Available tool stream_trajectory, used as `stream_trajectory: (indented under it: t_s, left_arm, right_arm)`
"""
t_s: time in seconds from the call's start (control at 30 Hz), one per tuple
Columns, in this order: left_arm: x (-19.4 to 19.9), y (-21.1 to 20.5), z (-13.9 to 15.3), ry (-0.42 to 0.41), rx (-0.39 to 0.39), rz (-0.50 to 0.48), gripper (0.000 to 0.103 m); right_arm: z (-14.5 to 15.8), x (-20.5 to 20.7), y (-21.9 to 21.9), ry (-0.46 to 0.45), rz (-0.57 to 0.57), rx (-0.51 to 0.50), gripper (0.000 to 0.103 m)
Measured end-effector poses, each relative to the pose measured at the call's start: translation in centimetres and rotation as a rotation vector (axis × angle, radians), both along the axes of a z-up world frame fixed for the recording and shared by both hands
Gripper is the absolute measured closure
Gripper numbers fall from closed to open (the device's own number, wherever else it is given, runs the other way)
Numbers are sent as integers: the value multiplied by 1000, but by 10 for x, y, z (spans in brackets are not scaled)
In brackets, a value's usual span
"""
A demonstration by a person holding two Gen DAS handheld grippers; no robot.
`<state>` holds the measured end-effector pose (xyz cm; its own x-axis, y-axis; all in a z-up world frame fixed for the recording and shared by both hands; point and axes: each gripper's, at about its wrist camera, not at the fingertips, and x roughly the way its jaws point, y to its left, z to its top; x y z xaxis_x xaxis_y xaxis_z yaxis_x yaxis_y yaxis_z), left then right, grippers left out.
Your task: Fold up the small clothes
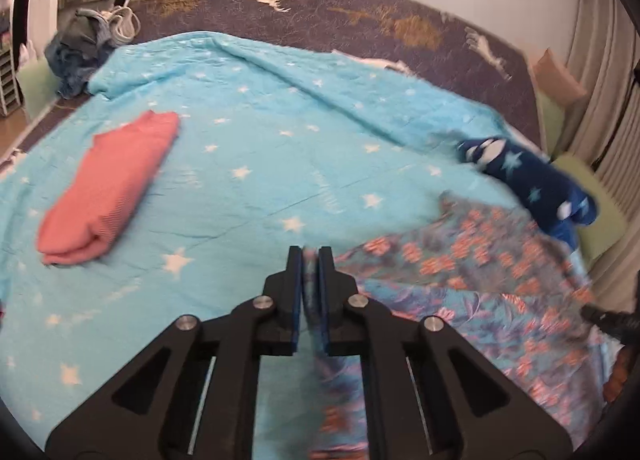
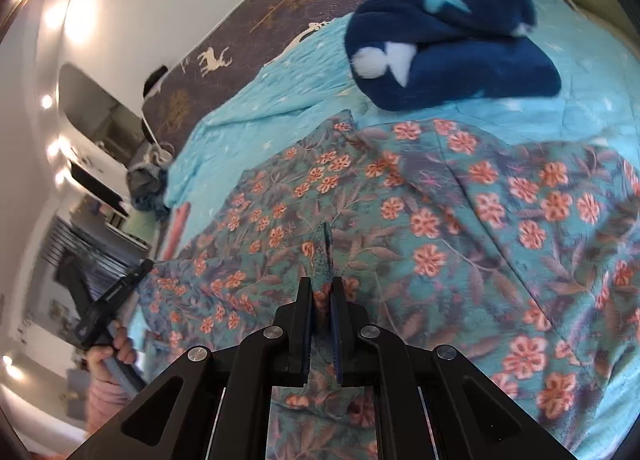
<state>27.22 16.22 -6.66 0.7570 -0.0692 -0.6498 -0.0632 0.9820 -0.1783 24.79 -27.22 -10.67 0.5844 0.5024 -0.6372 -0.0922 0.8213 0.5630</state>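
Both tongs, left (image 1: 309,256) and right (image 2: 319,286), grip the floral garment's (image 2: 460,228) edge, lifting it over the bed (image 1: 260,164), likely to fold it.

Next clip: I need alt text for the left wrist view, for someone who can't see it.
The left gripper, jaws shut on an edge of a floral garment, is held over a light blue star-print blanket on a bed. A folded pink garment lies on the blanket to the left, and a navy star-print garment lies bunched at the far right.
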Motion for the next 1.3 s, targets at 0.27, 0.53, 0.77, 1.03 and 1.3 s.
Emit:
stream_trajectory:
  t_s: [0.27,0.53,0.77,1.03,1.3]
  left_arm:
    - [-1,15,5,-8,-155,3,35]
    - [8,-8,-24,104,-96,-91,34]
    - [39,-15,-39,195,-168,-174,59]
    - [41,11,28,-60,-164,-49,98]
    - [12,23,-4,85,-183,-105,39]
  right_arm:
    - [8,-7,-28,-37,-141,-2,96]
    - [1,-15,-84,19,-285,6,95]
    - [-13,-24,-73,46,-157,100,69]
    - [-13,-10,-44,53,-107,24,59]
    - [-15,-17,-52,48,-118,56,59]
